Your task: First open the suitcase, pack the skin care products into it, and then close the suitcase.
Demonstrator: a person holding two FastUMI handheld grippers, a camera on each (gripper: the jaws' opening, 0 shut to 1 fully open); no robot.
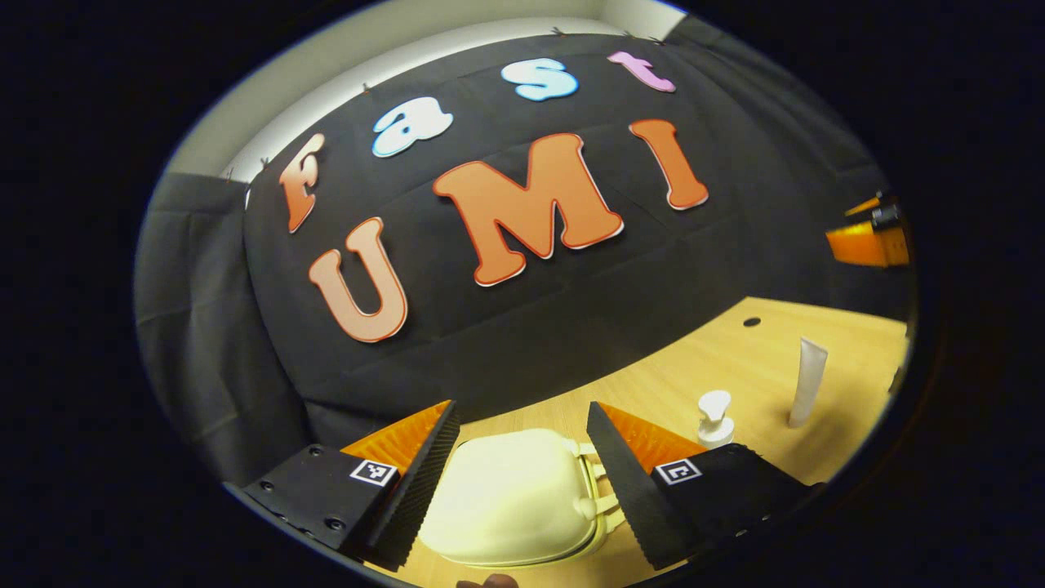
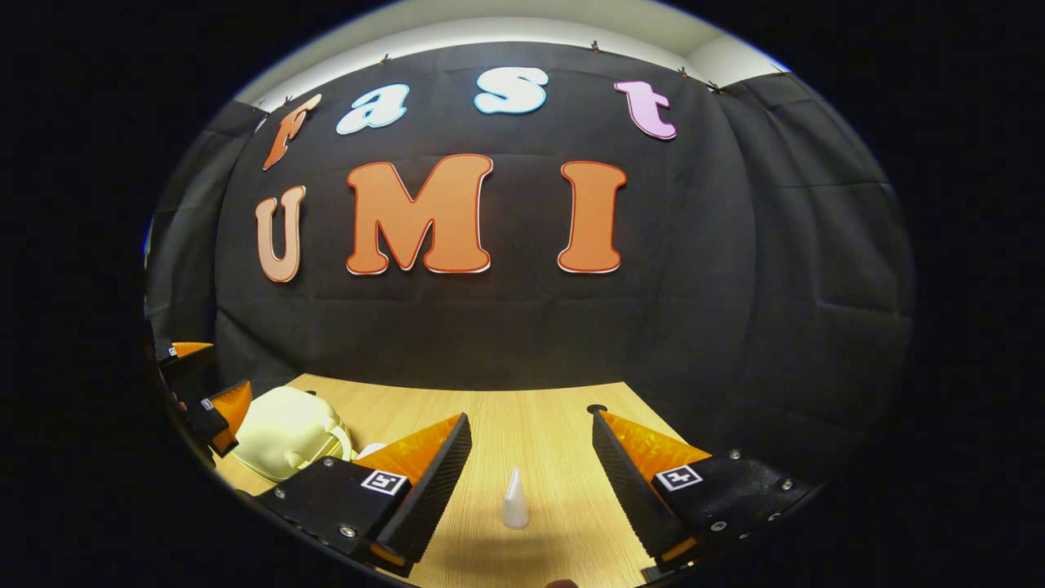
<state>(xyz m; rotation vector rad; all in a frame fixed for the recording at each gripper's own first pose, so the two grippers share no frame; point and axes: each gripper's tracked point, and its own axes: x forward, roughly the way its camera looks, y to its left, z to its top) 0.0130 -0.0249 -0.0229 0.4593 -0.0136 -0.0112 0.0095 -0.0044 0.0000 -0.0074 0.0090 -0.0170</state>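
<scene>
A small cream hard-shell suitcase (image 1: 510,498) lies closed on the wooden table (image 1: 735,359), its handle to the right. My left gripper (image 1: 522,425) hovers open above it, fingers spread on both sides. Right of the case stand a white pump bottle (image 1: 715,418) and a white tube (image 1: 808,382). In the right gripper view the tube (image 2: 515,498) stands upright between the wide-spread fingers of my open right gripper (image 2: 531,429), touching neither. The suitcase (image 2: 286,433) lies at far left there, with the left gripper (image 2: 208,392) over it.
The black cloth wall closes off the table's far side. A small dark hole (image 1: 752,322) sits in the tabletop near the back. The other gripper (image 1: 869,237) shows at the far right of the left gripper view.
</scene>
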